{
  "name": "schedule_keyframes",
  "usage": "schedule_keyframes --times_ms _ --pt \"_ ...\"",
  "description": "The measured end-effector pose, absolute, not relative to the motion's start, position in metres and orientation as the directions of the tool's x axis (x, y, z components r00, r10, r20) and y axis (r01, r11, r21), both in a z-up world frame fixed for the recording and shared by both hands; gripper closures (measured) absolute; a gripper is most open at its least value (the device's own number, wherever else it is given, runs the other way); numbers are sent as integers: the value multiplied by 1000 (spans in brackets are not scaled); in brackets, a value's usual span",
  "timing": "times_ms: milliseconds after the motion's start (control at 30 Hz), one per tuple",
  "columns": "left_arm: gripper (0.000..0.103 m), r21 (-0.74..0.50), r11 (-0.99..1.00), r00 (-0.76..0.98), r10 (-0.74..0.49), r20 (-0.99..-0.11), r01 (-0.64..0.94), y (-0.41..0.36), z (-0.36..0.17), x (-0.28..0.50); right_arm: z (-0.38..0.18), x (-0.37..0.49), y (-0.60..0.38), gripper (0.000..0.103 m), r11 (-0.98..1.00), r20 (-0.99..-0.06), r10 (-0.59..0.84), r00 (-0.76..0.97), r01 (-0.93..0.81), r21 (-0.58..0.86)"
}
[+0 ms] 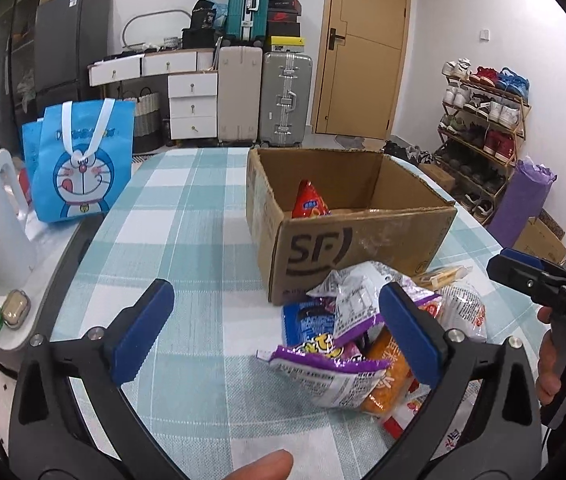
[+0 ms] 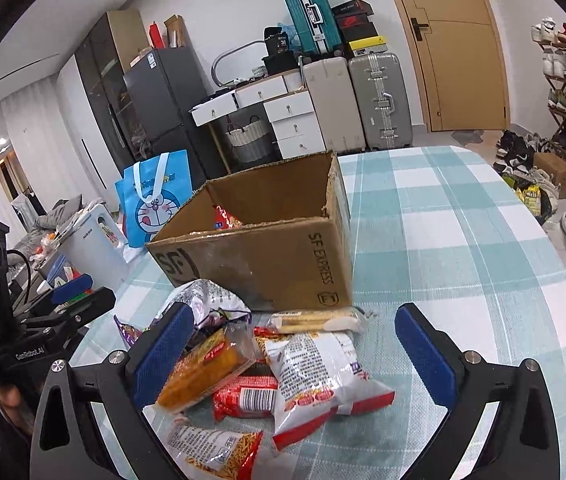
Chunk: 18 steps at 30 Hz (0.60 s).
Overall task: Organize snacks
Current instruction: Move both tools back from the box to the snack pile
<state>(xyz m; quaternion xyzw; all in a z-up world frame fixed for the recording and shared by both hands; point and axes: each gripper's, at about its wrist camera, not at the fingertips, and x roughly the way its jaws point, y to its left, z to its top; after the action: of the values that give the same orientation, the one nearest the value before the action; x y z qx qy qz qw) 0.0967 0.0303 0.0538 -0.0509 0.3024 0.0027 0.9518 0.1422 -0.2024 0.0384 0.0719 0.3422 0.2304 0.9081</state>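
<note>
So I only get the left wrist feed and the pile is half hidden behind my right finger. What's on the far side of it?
Observer: A white and red chip bag lies there, flat on the tablecloth.
Operator: Anything between it and the box?
Observer: A clear-wrapped biscuit stick pack lies across, just before the cardboard box.
Operator: Is the right gripper holding anything?
Observer: No, the right gripper is open over the pile, empty.
</note>
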Motion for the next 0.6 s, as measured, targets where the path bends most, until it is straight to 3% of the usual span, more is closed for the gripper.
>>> schedule_keyframes --times_ms 600 --pt "1 -81 996 749 -31 -662 -30 18 22 94 13 136 -204 1 913 -701 394 595 -339 226"
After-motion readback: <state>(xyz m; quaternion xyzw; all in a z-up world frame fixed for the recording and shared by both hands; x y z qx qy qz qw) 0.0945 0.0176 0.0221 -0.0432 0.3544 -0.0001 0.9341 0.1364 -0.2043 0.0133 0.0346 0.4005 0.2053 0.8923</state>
